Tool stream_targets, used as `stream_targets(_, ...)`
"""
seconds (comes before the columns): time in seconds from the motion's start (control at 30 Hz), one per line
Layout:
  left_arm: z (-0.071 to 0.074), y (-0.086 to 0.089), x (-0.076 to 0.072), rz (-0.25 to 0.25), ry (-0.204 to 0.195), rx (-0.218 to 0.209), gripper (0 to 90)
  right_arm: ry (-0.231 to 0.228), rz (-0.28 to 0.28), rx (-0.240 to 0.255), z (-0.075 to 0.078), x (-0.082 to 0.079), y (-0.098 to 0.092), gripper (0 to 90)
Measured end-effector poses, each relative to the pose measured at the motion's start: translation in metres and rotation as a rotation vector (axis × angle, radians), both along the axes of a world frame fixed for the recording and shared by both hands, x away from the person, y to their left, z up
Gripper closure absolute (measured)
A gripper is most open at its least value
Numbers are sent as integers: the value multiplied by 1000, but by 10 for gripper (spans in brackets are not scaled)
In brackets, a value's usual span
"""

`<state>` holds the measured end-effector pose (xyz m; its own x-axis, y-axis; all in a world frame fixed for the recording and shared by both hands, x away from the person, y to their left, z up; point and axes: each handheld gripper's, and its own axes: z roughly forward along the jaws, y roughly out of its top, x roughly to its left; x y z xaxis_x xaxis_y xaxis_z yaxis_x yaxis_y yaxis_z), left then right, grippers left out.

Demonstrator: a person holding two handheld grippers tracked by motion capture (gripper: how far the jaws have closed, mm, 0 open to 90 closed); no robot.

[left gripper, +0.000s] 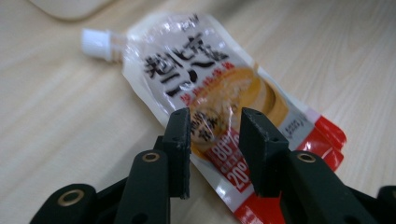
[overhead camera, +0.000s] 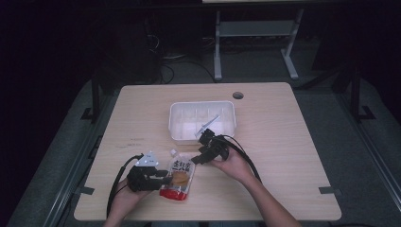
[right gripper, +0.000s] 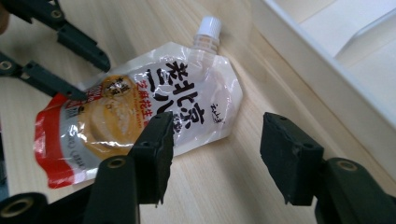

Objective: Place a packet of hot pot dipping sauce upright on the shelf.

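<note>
A pale wooden surface (overhead camera: 265,142) stands in a dark room, with grey floor around it and a white metal frame behind.

The left hand-held gripper (overhead camera: 163,174), black with a grey three-cornered plate on top, lies low at the near left of the surface, its jaws pointing toward the middle. In the left gripper view its two black jaws stand a little apart, over the lower, red-printed part of a flat glossy spout pouch (left gripper: 219,93) with black lettering, an orange-brown food picture, a red bottom band and a white screw cap. The pouch lies flat on the wood beneath and beyond the jaw tips; whether the pads touch it cannot be told, and no squeeze on it shows.

The right hand-held gripper (overhead camera: 198,158), held in the person's right hand, hovers just right of the pouch's capped end. In the right gripper view its jaws stand wide apart with bare wood between them; the pouch (right gripper: 140,112) lies just beside the left jaw, partly behind it, apart from the right jaw.

Beyond the right hand-held gripper, near the pouch's cap, sits a white rectangular plastic tray (overhead camera: 176,124) divided into compartments.
</note>
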<state>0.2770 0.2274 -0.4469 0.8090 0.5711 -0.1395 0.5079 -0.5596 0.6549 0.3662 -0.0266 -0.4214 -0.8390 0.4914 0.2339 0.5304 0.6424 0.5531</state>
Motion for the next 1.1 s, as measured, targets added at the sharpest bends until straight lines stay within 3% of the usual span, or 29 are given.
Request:
stream_targets(0.43,-3,-2,-6,-39,40,6,715,105,-63,-46,-25,16,17,518)
stream_targets(0.93,-4,-4,-7,-53,44,5,687,103,-61,-54,-31,14,33,722)
stream_targets(1.1,-4,-2,-6,-42,49,0,626,111,-66,-32,-30,15,32,820)
